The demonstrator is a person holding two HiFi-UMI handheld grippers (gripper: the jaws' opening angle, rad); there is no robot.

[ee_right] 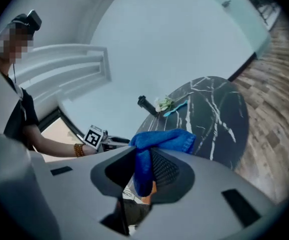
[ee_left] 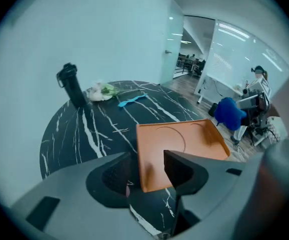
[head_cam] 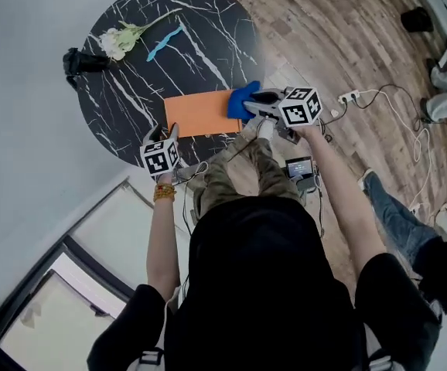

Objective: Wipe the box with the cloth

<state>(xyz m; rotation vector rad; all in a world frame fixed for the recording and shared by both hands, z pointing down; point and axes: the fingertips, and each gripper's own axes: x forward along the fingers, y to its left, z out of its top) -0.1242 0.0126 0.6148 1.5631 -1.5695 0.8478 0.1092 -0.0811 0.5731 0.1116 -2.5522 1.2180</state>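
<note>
A flat orange box lies on the round black marble table, near its front edge. My right gripper hovers at the box's right end, shut on a blue cloth. In the right gripper view the cloth is bunched between the jaws and drapes over them, and that gripper is lifted off the table. My left gripper sits by the box's front left corner. Its jaws stand open and grip nothing; the box lies beyond them.
At the table's far side are a black bottle, a white flower and a light blue item. A power strip with cables lies on the wooden floor. Another person's legs are at the right.
</note>
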